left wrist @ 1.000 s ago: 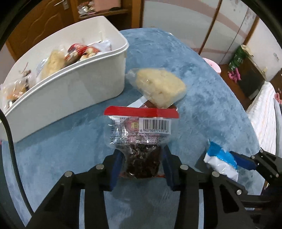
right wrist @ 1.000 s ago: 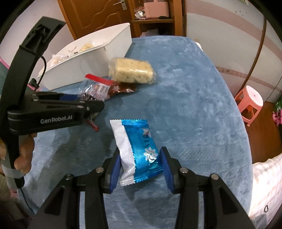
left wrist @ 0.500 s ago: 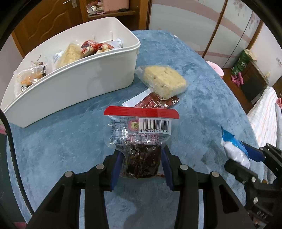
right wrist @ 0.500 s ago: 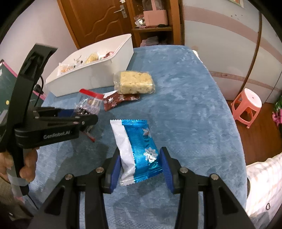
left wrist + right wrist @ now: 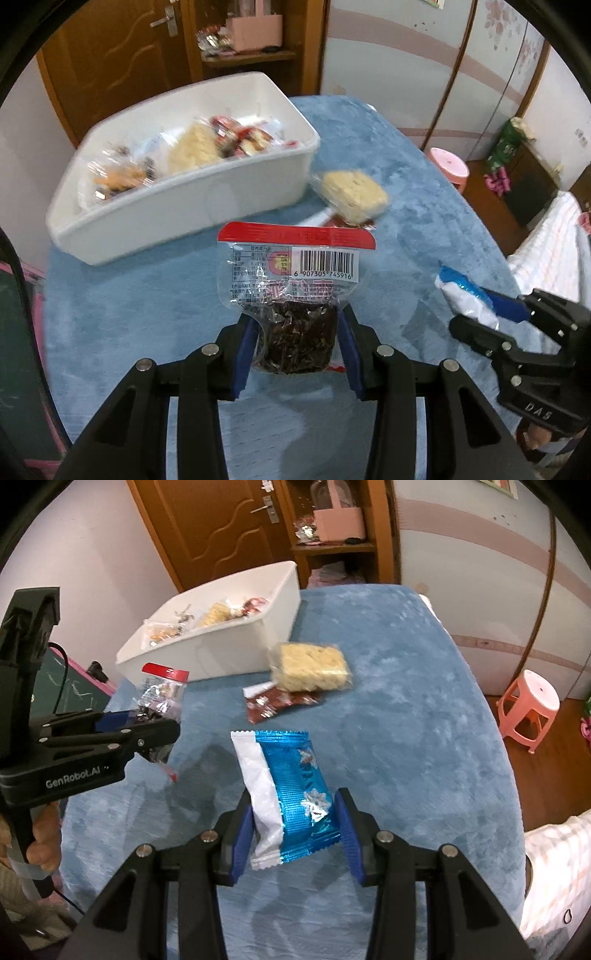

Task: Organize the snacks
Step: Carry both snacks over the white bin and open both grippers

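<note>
A plush blue cloth covers the rounded table (image 5: 424,709), with a wooden door (image 5: 207,528), a shelf and a pink plastic stool (image 5: 530,705) behind. The left gripper (image 5: 297,354) clamps a clear crinkly packet of dark dried snack (image 5: 295,295) with a red top, raised in front of the white plastic bin (image 5: 192,206) of wrapped snacks. The right gripper (image 5: 295,830) pinches a shiny blue-and-white foil packet (image 5: 284,794) above the cloth, near a pale blocky crisp cake (image 5: 312,666) lying on a dark red sachet (image 5: 273,705).
</note>
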Available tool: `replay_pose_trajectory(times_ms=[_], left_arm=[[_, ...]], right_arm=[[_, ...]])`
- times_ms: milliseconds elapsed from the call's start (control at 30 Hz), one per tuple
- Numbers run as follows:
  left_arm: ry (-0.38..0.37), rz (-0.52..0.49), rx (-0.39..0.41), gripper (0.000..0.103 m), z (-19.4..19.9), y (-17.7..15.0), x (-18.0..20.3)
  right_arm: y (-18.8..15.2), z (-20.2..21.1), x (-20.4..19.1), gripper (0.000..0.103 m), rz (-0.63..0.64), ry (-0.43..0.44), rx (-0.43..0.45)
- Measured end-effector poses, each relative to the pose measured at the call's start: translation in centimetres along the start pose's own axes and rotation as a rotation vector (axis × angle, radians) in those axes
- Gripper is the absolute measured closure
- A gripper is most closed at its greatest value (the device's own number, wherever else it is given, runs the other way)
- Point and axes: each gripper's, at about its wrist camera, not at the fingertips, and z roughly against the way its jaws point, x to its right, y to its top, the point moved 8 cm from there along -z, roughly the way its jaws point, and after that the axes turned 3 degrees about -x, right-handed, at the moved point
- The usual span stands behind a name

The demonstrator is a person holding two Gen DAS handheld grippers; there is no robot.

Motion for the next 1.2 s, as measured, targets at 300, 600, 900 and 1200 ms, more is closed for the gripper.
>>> replay_pose_trajectory(times_ms=[300, 600, 900, 1200], left_arm=[[0.184, 0.034, 0.142, 0.063, 8.2, 6.5, -7.9], [0.321, 0.081, 0.252, 0.063, 13.0, 15.9, -14.8], [0.384, 0.149, 0.204, 0.062, 8.2, 21.1, -19.2], [0.328, 0.152, 0.102, 0.006, 2.0, 19.8, -19.2]], right_arm=[[7.7, 2.7, -4.5, 0.060, 0.062, 0.024, 0.085], [21.2, 5.1, -8.9, 0.060, 0.045, 0.060, 0.248], [27.6, -0.3, -10.7, 0.057, 0.009, 0.012, 0.213], [24.6, -9.1, -10.6, 0.045, 0.050, -0.023, -0.016]])
